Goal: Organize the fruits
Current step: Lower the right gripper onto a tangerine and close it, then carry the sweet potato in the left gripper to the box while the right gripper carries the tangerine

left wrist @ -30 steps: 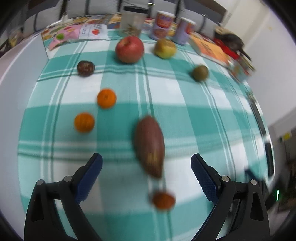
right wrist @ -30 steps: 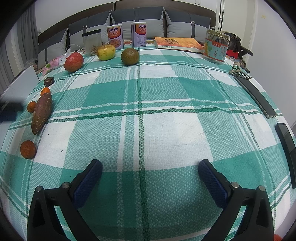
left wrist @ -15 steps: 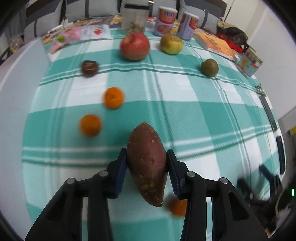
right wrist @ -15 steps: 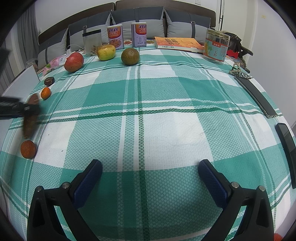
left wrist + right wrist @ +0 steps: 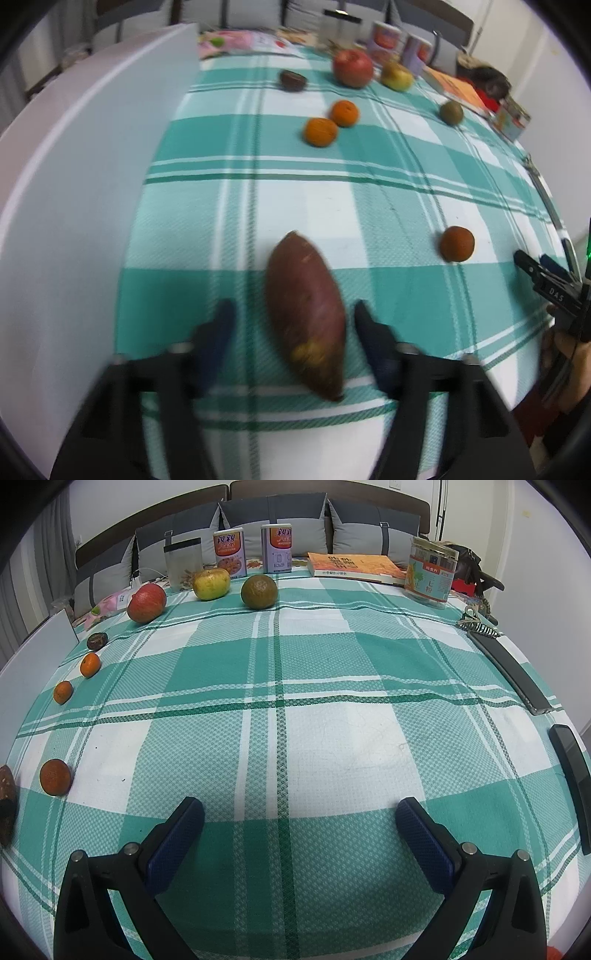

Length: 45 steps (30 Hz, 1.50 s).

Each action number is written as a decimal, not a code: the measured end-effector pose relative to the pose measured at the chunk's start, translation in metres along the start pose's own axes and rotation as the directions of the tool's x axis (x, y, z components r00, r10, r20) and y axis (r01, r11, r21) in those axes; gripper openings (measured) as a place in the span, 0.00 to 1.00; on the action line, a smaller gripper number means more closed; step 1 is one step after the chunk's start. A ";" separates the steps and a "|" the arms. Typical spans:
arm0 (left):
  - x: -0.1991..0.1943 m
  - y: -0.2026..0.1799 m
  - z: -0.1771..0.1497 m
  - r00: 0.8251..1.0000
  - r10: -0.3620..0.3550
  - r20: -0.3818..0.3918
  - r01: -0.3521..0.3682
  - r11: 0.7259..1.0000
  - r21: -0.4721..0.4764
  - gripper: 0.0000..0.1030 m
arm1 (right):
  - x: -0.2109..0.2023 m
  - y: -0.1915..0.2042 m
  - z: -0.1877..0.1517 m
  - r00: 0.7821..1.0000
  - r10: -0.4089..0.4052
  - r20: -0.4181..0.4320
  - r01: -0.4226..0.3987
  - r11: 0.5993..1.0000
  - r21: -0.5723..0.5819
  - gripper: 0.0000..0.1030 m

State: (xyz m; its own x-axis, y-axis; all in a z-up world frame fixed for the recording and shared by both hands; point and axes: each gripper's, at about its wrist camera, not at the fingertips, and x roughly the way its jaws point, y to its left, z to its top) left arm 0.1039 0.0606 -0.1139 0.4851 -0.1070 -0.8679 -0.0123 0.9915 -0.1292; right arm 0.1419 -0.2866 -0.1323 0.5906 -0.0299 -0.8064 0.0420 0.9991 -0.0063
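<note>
Left gripper (image 5: 291,325) is opening, its blue pads clear of the reddish-brown tapered sweet potato (image 5: 304,314) lying between them on the green-and-white checked cloth (image 5: 295,701). Right gripper (image 5: 299,816) hangs wide, empty. Three small oranges (image 5: 55,777); only the right view shows both printed cans (image 5: 229,552) fully and grey cushions (image 5: 295,520).

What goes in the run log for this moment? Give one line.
left hand-held gripper: opening, pads off sweet potato between them | right hand-held gripper: open, empty | sweet potato: on tablecloth

three oranges (image 5: 55,777), two apples (image 5: 147,602), two cans (image 5: 229,552), one sweet potato (image 5: 306,314).
</note>
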 end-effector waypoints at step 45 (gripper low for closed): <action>-0.160 0.167 0.064 0.998 0.011 0.061 0.007 0.961 -0.276 0.40 | -0.172 0.337 0.105 0.716 0.602 -0.354 -0.698 0.611 -0.373 0.29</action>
State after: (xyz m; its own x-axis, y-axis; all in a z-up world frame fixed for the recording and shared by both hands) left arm 0.0805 0.2478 0.0338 0.5374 -0.0917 -0.8383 -0.2499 0.9321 -0.2622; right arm 0.1394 0.0524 0.0660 0.1624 0.5908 -0.7903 -0.6875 0.6423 0.3388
